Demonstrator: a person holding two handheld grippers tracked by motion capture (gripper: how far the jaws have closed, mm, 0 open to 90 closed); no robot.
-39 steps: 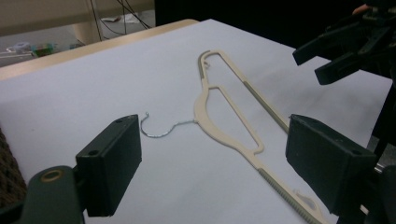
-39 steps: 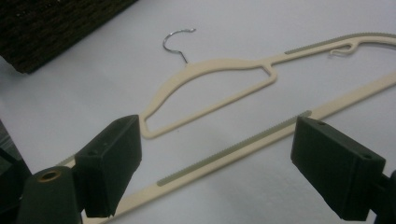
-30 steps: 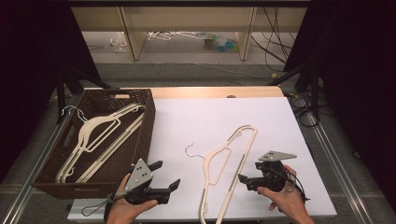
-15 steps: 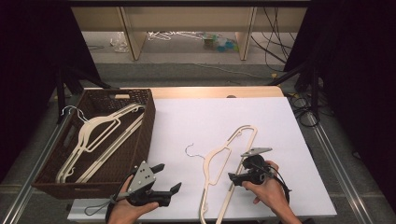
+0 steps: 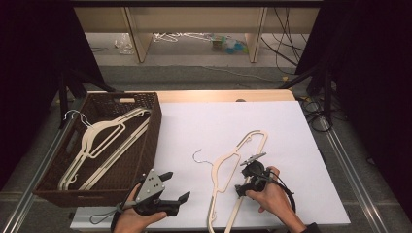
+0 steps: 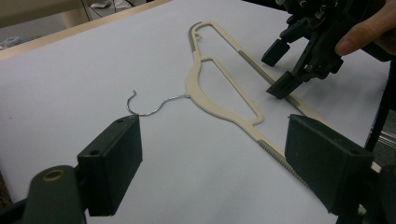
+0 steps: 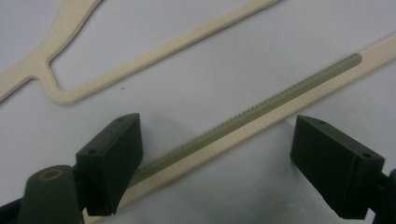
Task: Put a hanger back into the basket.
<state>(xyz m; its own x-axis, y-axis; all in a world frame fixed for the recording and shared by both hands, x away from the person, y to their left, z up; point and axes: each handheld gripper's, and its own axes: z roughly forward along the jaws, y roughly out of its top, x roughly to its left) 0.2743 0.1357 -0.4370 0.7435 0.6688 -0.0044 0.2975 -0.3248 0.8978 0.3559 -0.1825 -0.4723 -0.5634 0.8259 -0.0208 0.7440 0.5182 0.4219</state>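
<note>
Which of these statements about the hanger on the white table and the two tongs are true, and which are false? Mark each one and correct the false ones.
1. The right tongs are open, with the hanger bar lying between their jaws. True.
2. The left tongs are shut on the hanger's wire hook. False: they are open and hold nothing, apart from the hanger.
3. The brown basket holds hangers. True.
4. The hanger on the white table is lifted clear of the surface. False: it lies flat on it.
5. The basket stands at the right side of the table. False: it stands at the left.
</note>
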